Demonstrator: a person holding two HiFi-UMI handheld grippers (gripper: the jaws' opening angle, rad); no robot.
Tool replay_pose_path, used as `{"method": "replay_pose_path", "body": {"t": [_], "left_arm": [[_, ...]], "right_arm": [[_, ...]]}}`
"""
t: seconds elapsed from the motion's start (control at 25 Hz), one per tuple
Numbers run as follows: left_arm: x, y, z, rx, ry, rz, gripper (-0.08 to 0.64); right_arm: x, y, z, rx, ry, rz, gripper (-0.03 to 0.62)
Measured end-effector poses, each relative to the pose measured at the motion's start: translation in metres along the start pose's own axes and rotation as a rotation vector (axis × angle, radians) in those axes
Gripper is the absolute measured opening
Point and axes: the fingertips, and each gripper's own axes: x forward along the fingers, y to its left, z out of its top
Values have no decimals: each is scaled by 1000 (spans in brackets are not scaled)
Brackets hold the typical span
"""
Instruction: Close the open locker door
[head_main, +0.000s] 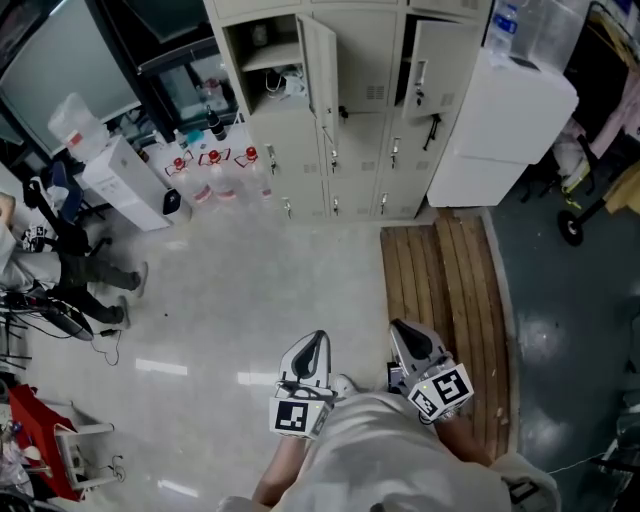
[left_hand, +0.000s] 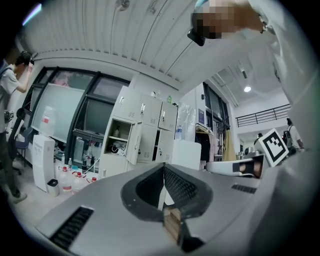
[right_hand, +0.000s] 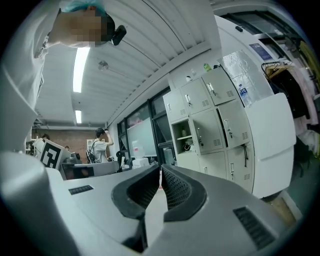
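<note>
Held the left gripper (head_main: 317, 340) and the right gripper (head_main: 398, 328) side by side, each with jaws pressed together on nothing. Faced the locker bank (head_main: 360, 150), well apart from both tips. Found the open locker door (head_main: 318, 60) far off, straight ahead of the left gripper and ahead-left of the right one, swung outward from an upper compartment (head_main: 268, 65) with a shelf inside. Kept the right gripper over the near left edge of a wooden pallet (head_main: 445, 270). Noted bottles (head_main: 215, 175) far ahead-left of the left gripper.
</note>
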Motion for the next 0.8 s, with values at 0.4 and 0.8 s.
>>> {"method": "replay_pose_path", "body": {"t": [0.4,0.8], "left_arm": [[29,27,-2,-7,10,-27,9],[110,57,-5,22,47,41,9]], "right_arm": [[46,-18,-2,19,10,-10,34],[121,-81,11,25,8,51,34]]}}
